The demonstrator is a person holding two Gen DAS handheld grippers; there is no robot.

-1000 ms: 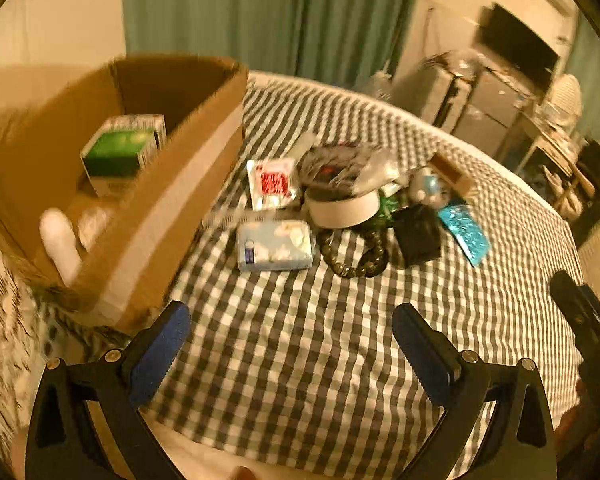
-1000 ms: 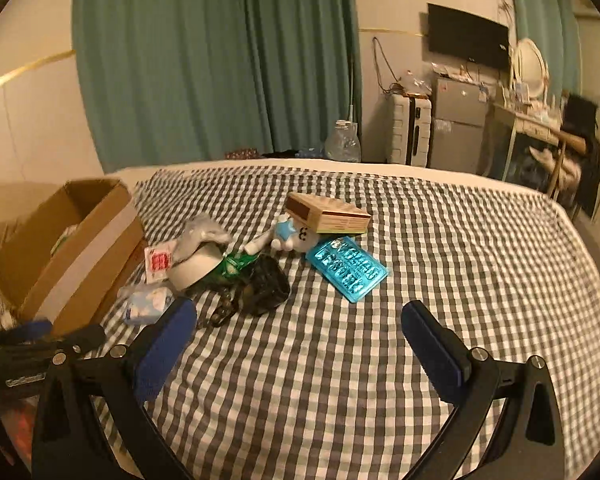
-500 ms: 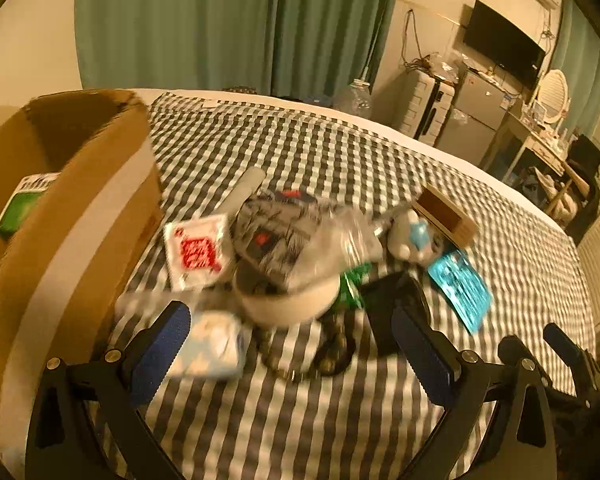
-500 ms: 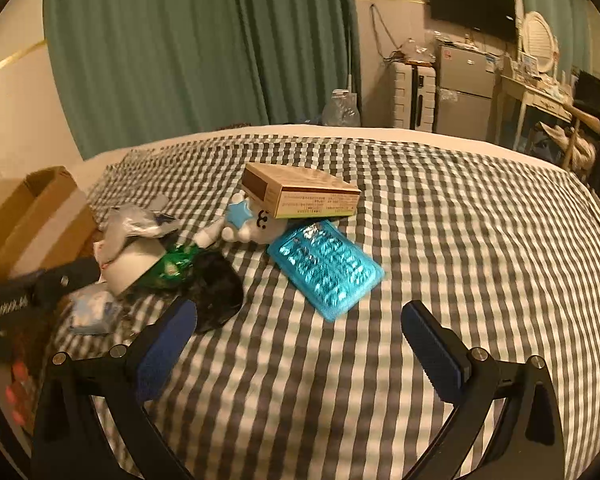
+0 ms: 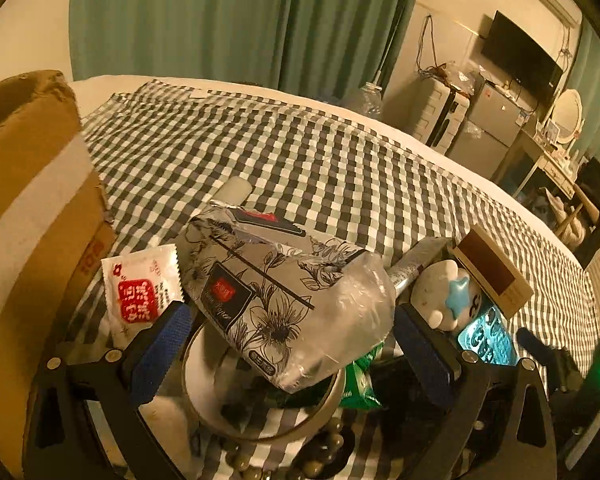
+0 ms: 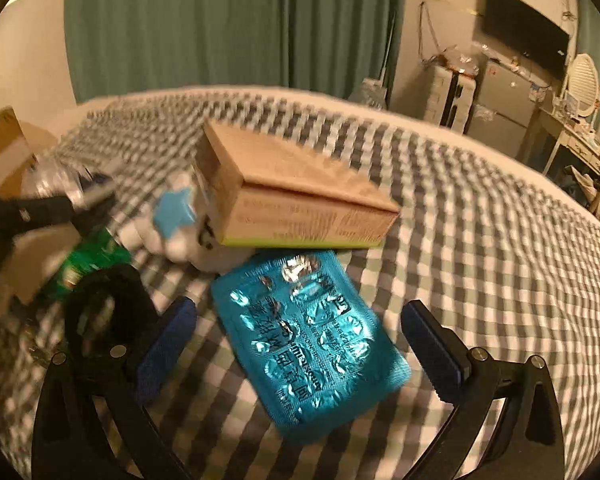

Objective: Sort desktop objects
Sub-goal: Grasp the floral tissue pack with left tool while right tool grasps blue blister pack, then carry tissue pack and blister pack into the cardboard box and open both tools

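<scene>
Both views now sit closer to the pile than before. Your left hand-held gripper (image 5: pixel 290 344): released, straddling the floral tissue pack (image 5: pixel 284 300) at lower centre. Your right hand-held gripper (image 6: pixel 298 344): released, jaws just narrowing slightly, the blue blister pack (image 6: pixel 310 344) between them untouched on the checked bed (image 6: pixel 480 240).

Black-and-white checked bed cover (image 6: pixel 460 208); shiny turquoise foil blister pack (image 6: pixel 312 344); grey tissue pack (image 5: pixel 276 292), black floral print; blue-padded tongs (image 6: pixel 298 336).
</scene>
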